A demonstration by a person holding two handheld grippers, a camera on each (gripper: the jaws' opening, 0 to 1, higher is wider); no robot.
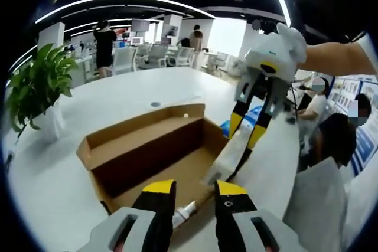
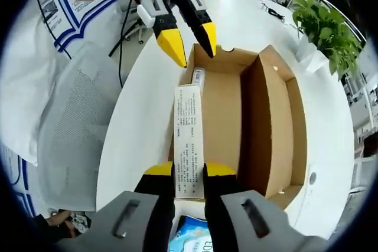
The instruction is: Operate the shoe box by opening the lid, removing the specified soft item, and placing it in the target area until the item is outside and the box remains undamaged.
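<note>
The white table [image 1: 147, 90] carries the open shoe box [image 1: 147, 146], lid folded back beyond the left gripper [image 1: 195, 190]. The right gripper [image 2: 189, 172] pinches the near end of a long printed white carton [image 2: 189, 140], which slants up out of the box; its far end points toward the left gripper's spread, empty jaws. A tube-like item [image 2: 198, 77] lies in the box beyond it. Risk: the carton's low end catches the cardboard wall and tears it, or slips from the end-grip.
</note>
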